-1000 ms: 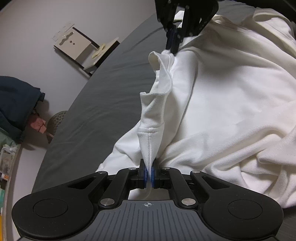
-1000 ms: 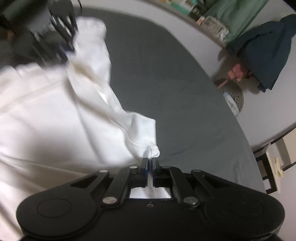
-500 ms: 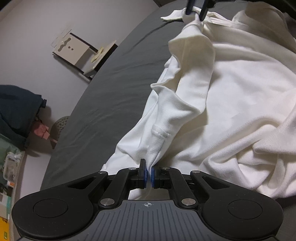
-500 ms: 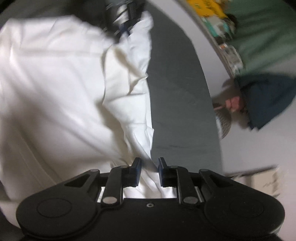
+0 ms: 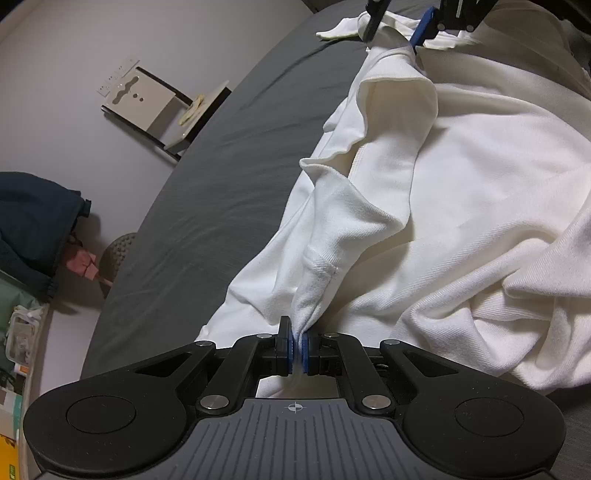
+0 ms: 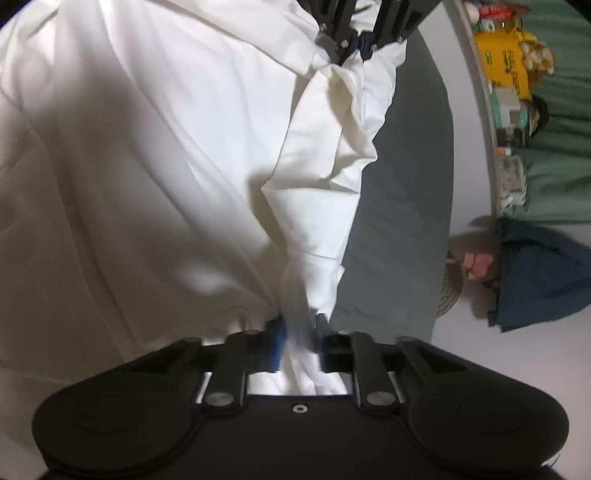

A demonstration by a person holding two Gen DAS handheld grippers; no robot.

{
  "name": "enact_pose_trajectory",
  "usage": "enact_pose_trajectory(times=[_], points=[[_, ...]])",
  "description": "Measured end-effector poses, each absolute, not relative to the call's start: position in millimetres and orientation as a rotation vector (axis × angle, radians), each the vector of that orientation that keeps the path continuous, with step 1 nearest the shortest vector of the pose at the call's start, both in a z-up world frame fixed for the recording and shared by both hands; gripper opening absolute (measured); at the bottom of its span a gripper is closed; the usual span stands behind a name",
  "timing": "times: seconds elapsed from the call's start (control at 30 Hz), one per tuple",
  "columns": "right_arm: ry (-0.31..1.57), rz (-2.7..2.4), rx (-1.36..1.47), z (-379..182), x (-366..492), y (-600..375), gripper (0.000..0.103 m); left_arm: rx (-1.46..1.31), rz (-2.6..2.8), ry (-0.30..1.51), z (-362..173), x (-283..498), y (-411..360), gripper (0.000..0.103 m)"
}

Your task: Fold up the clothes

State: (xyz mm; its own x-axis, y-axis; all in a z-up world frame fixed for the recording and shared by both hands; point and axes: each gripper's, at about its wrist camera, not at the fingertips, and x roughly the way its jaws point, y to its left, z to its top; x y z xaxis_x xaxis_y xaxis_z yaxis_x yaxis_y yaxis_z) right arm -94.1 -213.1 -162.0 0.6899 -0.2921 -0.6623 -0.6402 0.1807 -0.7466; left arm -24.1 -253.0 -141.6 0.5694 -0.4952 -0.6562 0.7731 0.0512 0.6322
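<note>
A big white soft cotton garment [image 5: 461, 177] lies spread in loose folds over a dark grey bed sheet [image 5: 221, 177], and it covers most of the right side of the left claw's view. The left claw [image 5: 297, 350] is pinched tight on a bunched edge of the white cloth – the two blue pads press together with the fabric squeezed between them. From there a folded ridge of cloth runs away up the garment to the far end, where the right claw [image 5: 397, 22] shows at the top of that view. In its own view, the right claw [image 6: 299, 345] has its jaws a little way apart, with a strip of the white cloth [image 6: 147, 147] lying between them. That part is blurry, so I cannot tell if the pads are gripping the cloth or just sit around it. The left claw [image 6: 354, 44] shows at the top of this view, clamped on the other end of the same ridge. The ridge lies along the edge of the garment, right beside the bare grey sheet [image 6: 406, 184]. Off the bed, by the pale wall, stands a small light chair with a black frame [image 5: 162, 107], and a dark blue cloth bundle [image 5: 33, 229] hangs nearby.
</note>
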Motion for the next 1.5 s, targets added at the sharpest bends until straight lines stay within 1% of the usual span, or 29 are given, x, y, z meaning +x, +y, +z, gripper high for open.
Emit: enact_pose_trajectory(times=[0.03,0.07,0.27,0.4,0.53,0.6,0.73,0.87,1.1,1.23,1.3,1.37,1.5], points=[[0.823,0.266,-1.403,-162,-94,-212,0.007,1.166,-0.986,0.293,-142,-25,-253,0.005],[0.791,0.229,-1.391,-159,-96,-210,0.006,1.166,-0.987,0.293,-142,-25,-253,0.005],[0.570,-0.049,-1.270,-134,-109,-202,0.005,1.155,-0.976,0.258,-140,-27,-250,0.005],[0.458,-0.205,-1.111,-106,-118,-195,0.004,1.145,-0.953,0.195,-137,-28,-247,0.005],[0.368,-0.322,-0.906,-57,-127,-191,0.004,1.109,-0.915,0.097,-122,-31,-243,0.005],[0.317,-0.370,-0.869,-31,-132,-191,0.004,1.055,-0.895,0.059,-105,-31,-238,0.005],[0.226,-0.460,-0.761,32,-142,-199,0.004,0.907,-0.812,-0.032,-44,-31,-224,0.005],[0.113,-0.524,-0.682,98,-155,-208,0.004,0.744,-0.705,-0.155,44,-36,-204,0.005],[-0.164,-0.653,-0.700,192,-199,-194,0.004,0.592,-0.570,-0.427,203,-81,-185,0.005],[-0.402,-0.742,-0.769,220,-236,-165,0.005,0.557,-0.481,-0.590,266,-120,-177,0.005],[-0.398,-0.717,-0.805,225,-243,-159,0.004,0.518,-0.440,-0.671,292,-145,-165,0.005],[-0.378,-0.719,-0.828,228,-245,-162,0.004,0.504,-0.414,-0.702,309,-160,-157,0.005],[-0.375,-0.785,-0.794,234,-251,-177,0.005,0.460,-0.394,-0.662,334,-171,-139,0.006]])
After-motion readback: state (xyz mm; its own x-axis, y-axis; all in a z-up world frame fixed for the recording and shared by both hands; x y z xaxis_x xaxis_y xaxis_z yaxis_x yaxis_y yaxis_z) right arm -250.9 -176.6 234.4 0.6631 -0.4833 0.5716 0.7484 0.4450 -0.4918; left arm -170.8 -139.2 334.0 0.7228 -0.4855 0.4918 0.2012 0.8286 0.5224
